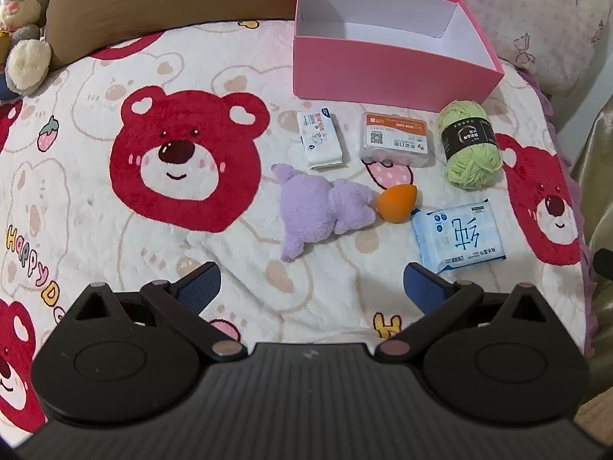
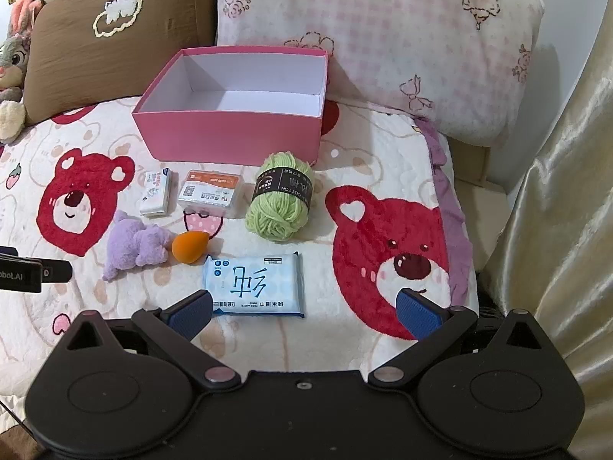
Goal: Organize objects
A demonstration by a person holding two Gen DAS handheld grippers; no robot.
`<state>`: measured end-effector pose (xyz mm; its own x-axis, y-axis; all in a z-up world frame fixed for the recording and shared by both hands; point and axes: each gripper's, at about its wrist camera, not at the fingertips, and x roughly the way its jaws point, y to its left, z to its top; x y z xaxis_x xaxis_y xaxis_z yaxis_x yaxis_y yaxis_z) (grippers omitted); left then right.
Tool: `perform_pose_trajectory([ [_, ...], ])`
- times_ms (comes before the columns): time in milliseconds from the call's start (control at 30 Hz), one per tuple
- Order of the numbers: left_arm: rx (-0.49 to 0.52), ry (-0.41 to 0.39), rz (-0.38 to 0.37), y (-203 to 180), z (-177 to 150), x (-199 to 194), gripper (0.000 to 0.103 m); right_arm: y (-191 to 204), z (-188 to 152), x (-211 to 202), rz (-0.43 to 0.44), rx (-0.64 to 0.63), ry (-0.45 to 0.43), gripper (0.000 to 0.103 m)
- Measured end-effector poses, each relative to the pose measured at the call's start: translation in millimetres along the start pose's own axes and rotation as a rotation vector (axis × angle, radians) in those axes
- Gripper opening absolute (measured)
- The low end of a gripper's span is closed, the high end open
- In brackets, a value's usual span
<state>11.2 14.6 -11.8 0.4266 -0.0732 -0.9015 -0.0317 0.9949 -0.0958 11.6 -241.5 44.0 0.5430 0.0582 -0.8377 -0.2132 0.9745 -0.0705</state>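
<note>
**Right wrist view: start w/ the wipes, box not yet filled**

Right wrist view shows my right claw (image 2: 304, 306) spread wide, nothing btwn the pads, hanging over the bed blanket (image 2: 383, 337). The blue wipes pack (image 2: 254, 285) lies flat just ahead, its near-left corner by the left pad. The pink box (image 2: 230, 138) sits open and bare at the back, near the pillows.

Left claw (image 1: 312, 285) is also wide open, holding nothing, w/ the purple plush (image 1: 320, 211) ahead of it.

Other items, all on the blanket in front of the box: green yarn ball (image 2: 281, 199), clear card case (image 2: 210, 193), small tissue pack (image 2: 156, 191), orange sponge (image 2: 189, 247) touching the plush.

My plan for a clean first pick:
- Shift right claw left so the pack is centred btwn pads.
- Pack is flat and soft; I'd pinch across its short side, low, so it doesn't fold or slip.
- Lift clear of the yarn before crossing to the box.
- Left claw takes the plush; approx. grip the body, not a limb.
</note>
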Motion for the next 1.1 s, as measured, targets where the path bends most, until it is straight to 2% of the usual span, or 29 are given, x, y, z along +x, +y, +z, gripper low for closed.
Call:
perform_pose_trajectory([
  [200,0.014,0.012,-0.010,-5,-2,2,0.103,0,-1,0,-0.001,0.002,0.000,0.103],
  [567,0.034,-0.012,-0.046,-13,-6,-4,0.101,-3,-3,0,0.000,0.005,-0.003,0.103],
  [767,0.005,-0.031,-0.010,-15,-8,-3,0.103,-3,-4,0,-0.003,0.005,-0.004,0.103],
  [933,0.026,-0.030,0.028,-18,-8,1,0.103,-5,-4,1,-0.006,0.000,-0.003,0.103],
  [1100,0.027,-0.018,0.019,-19,-8,3,0.103,-7,-6,3,-0.009,0.003,-0.001,0.103],
])
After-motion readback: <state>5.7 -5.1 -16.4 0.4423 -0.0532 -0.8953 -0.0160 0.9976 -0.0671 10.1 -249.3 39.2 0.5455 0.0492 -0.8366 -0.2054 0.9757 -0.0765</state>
